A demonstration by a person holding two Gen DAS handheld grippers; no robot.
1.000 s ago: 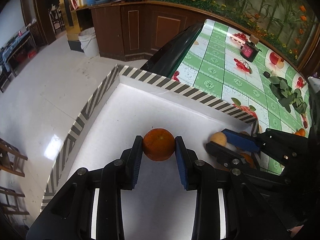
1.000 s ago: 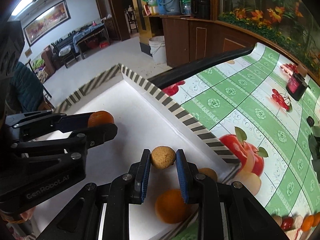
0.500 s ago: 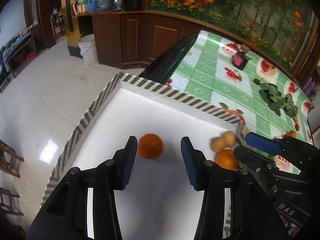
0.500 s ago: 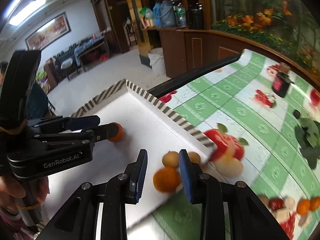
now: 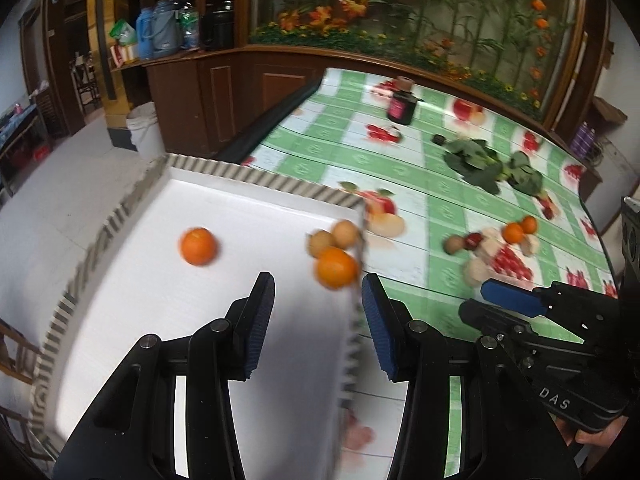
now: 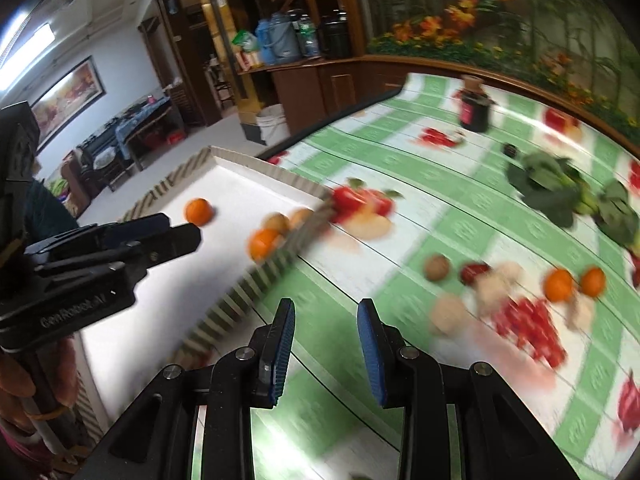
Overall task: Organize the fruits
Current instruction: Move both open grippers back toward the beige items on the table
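Both tongs are wide open and holding nothing. Left gripper (image 5: 318,298) hangs over the white tray (image 5: 248,216), one orange (image 5: 197,246) ahead-left. Right gripper (image 6: 326,320) is over the tablecloth (image 6: 400,152); loose fruit (image 6: 560,284) ahead-right, too blurry to sort.

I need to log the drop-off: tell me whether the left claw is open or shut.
Open. The left claw has its pads spread wide with nothing between them; the orange lies apart from it, loose in the white tray.
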